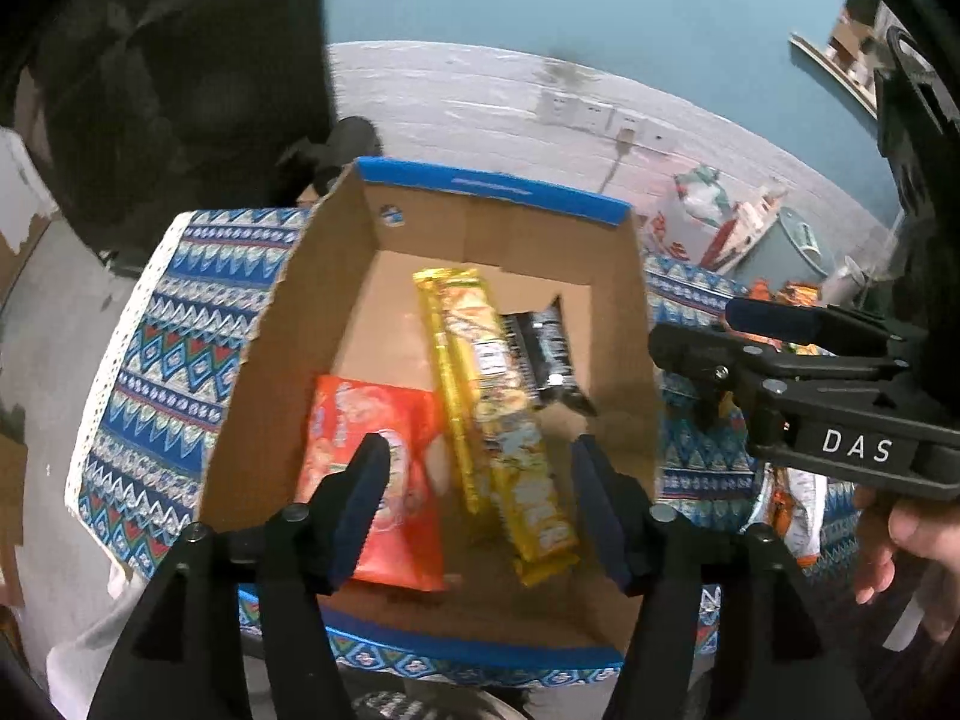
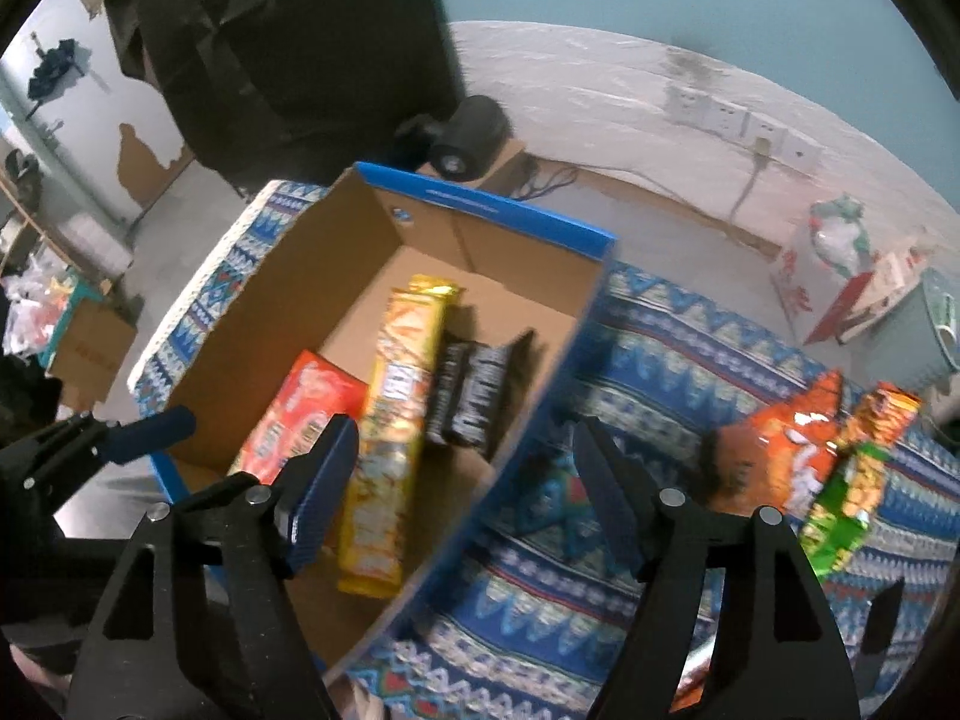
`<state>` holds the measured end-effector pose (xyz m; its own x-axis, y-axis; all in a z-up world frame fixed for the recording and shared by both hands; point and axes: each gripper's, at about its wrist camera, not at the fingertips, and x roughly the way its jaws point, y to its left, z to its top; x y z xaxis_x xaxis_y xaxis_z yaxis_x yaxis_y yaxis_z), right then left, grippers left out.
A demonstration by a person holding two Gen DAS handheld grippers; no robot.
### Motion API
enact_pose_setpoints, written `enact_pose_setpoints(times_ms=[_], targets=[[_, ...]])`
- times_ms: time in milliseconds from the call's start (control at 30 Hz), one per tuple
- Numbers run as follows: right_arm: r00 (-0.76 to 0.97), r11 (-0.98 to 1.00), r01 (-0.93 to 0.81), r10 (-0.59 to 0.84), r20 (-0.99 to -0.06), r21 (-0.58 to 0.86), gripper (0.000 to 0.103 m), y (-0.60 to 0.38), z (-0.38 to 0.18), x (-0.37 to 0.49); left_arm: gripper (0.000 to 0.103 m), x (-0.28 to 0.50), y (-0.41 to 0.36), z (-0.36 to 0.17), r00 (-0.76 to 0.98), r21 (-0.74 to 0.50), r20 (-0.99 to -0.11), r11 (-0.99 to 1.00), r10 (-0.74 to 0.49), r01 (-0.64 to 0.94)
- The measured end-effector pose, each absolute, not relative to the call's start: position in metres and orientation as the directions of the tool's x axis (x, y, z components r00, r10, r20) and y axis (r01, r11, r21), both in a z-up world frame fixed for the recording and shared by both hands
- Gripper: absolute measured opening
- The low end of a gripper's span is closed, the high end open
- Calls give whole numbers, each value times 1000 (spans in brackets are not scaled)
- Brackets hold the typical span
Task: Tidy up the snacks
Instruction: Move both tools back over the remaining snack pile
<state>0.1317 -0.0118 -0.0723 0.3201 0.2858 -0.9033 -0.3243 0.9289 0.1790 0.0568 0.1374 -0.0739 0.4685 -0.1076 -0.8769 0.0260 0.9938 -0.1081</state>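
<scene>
A patterned blue cloth (image 2: pixel 660 360) covers the tabletop, running from the centre of the right wrist view out to its right edge. On it sits an open cardboard box (image 1: pixel 336 276) with blue-edged flaps, filling the middle of the left wrist view and the centre-left of the right wrist view.

Inside the box, three snacks lie on the floor of it. The long yellow packet (image 1: pixel 492 414) runs lengthwise down the middle. The orange-red packet (image 1: pixel 384 480) lies flat beside it, toward the lower left of the left wrist view. The dark packet (image 1: pixel 543 354) sits on the other side of the yellow one, toward the far right wall of the box.

Outside the box, at the right of the right wrist view, an orange bag (image 2: pixel 786 438) and a green-and-orange bag (image 2: pixel 852 480) rest on the cloth, touching each other.

The left hand-held gripper (image 1: pixel 477 510) hangs over the near part of the box, fingers spread wide and gripping nothing. The right hand-held gripper (image 2: pixel 462 498) is spread too and empty — it straddles the box's right wall, one finger over the box interior, the other over the cloth.
</scene>
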Motion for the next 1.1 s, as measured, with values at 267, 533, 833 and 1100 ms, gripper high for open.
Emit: enact_pose_setpoints(times_ms=[267, 533, 833, 1100], targets=[[362, 955, -274, 210, -908, 112, 81, -66, -64, 112, 68, 53, 92, -71, 469, -81, -873, 988, -133, 129], [381, 977, -202, 138, -914, 63, 81, -124, -66, 87, 69, 55, 61, -73, 459, -111, -870, 978, -181, 175], [331, 994, -99, 77, -940, 46, 81, -183, -95, 63, 75, 54, 19, -85, 420, -124, -881, 963, -219, 241], [261, 996, -75, 60, -963, 42, 81, -206, -130, 44, 75, 49, -13, -99, 381, -112, -895, 946, -230, 305]])
